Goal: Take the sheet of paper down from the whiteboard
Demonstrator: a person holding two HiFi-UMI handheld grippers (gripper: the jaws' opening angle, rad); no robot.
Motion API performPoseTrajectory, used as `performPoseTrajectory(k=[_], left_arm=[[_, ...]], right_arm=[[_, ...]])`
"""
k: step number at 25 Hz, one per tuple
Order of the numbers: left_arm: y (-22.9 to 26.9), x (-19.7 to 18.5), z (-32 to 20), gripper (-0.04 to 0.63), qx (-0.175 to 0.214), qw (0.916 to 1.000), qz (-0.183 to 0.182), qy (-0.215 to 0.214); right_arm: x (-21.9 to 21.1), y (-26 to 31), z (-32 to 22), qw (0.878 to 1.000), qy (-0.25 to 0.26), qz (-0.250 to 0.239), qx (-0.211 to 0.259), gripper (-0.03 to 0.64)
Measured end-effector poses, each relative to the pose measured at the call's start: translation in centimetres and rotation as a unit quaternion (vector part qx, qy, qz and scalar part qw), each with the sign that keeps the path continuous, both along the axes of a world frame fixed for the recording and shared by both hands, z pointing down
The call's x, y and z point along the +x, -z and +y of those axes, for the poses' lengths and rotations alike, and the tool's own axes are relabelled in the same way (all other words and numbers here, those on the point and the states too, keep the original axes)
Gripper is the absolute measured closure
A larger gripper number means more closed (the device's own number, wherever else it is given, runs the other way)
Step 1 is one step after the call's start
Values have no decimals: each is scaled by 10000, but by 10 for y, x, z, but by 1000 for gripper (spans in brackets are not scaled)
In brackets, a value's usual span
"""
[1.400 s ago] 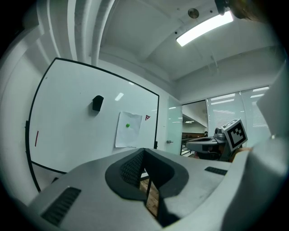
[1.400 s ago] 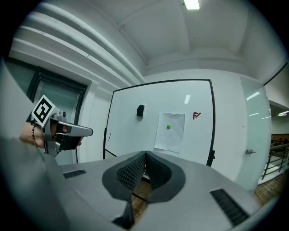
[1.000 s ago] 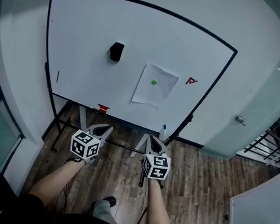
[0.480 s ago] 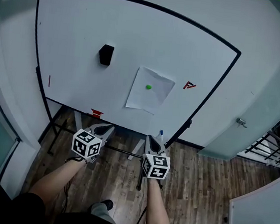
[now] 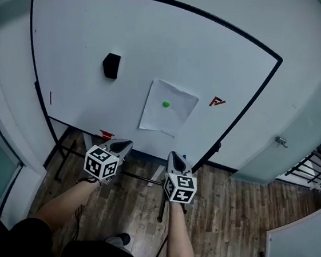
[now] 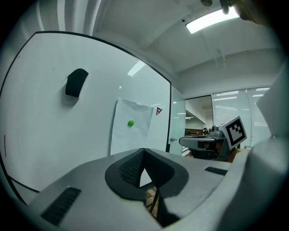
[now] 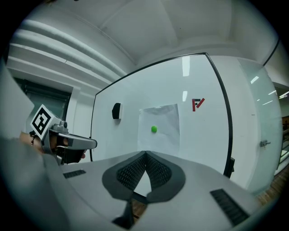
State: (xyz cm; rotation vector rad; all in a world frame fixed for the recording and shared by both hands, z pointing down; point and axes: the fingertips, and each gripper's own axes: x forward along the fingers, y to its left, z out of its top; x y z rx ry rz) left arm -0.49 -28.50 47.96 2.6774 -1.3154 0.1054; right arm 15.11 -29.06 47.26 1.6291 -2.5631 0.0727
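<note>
A white sheet of paper [image 5: 168, 111] hangs on the whiteboard [image 5: 73, 34], pinned near its top by a green magnet [image 5: 165, 104]. Both gripper views show the paper [image 6: 131, 133] [image 7: 159, 122] ahead, well beyond the jaws. My left gripper [image 5: 121, 145] [image 6: 143, 151] is shut and empty, held level below the board's lower edge. To its right, my right gripper [image 5: 174, 155] [image 7: 146, 154] is also shut with nothing in it. Each gripper sees the other: the right gripper [image 6: 212, 140] and the left gripper [image 7: 67, 142]. Neither touches the paper.
A black eraser [image 5: 111, 66] sticks to the board left of the paper, and a red logo [image 5: 217, 102] sits to the paper's right. Below the board are its stand legs [image 5: 66, 149] on wood flooring. A glass door with a handle [image 5: 281, 142] is at the right.
The whiteboard and paper have grown larger and slid lower in the head view as the person walks closer. Both shut grippers have travelled forward with the arms, keeping their pose.
</note>
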Motion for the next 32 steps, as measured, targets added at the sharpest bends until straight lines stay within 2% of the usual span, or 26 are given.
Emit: performPoseTrajectory(k=[12,23,32], left_arm=[[9,4,-68,574,141,9998,12,101],[13,-3,-101,574,214,9996,51,166],[28,-14,-138,574,358,9994,34,-25]], right_arm=[[3,6,-64,9999,30,-67,77,592],[-4,9,-91,9999,46,9,102,592],[-24,20,-116,9998,-79,50,187,592]])
